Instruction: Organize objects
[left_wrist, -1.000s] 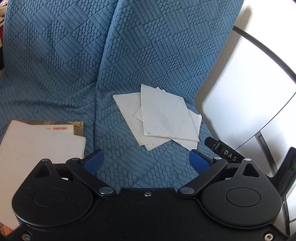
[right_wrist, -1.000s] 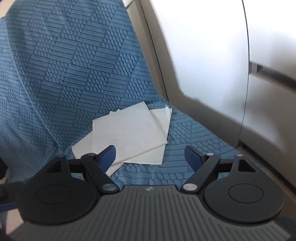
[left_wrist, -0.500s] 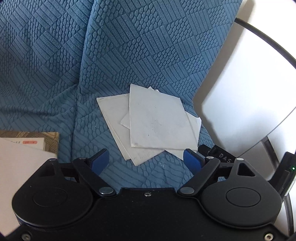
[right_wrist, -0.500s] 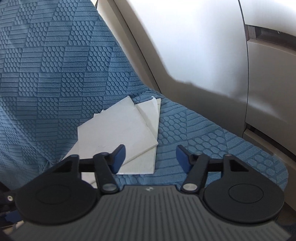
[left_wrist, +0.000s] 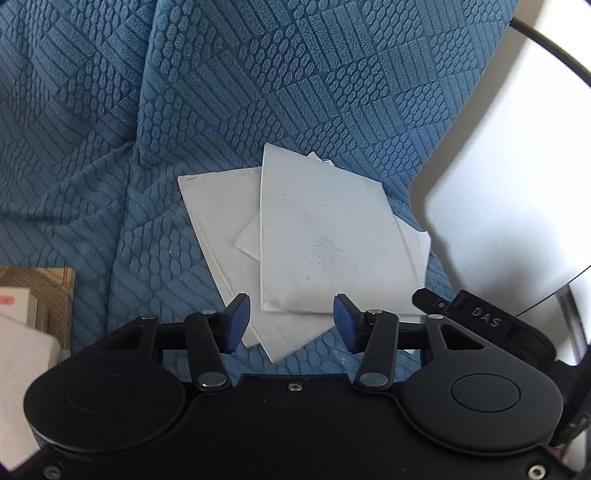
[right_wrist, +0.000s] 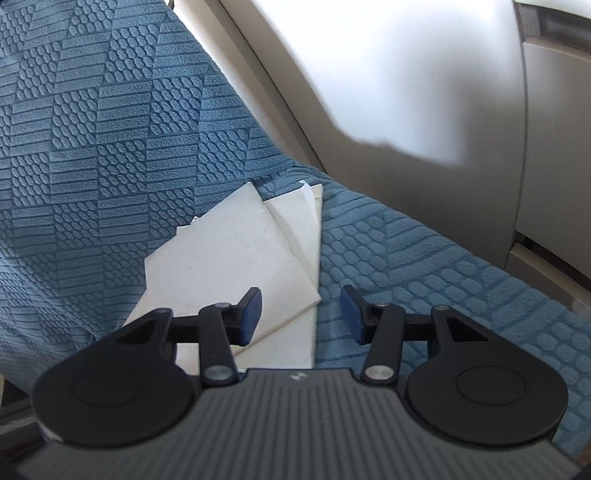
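The right hand-held gripper (right_wrist: 301, 314) hung low over a loose pile of white papers (right_wrist: 236, 258) on a blue quilted cover (right_wrist: 92, 147), its jaws closing. The pile's near right corner lay between the blue pads (right_wrist: 249, 314), which pressed nothing. A pale cabinet (right_wrist: 424, 92) stood behind.

free: bare blue cover (left_wrist: 229, 92) seen beyond and left of the papers (left_wrist: 325, 236) | blocked: pale wall (right_wrist: 424, 74) close on the right | clutter: book stack (left_wrist: 33, 295) at far left
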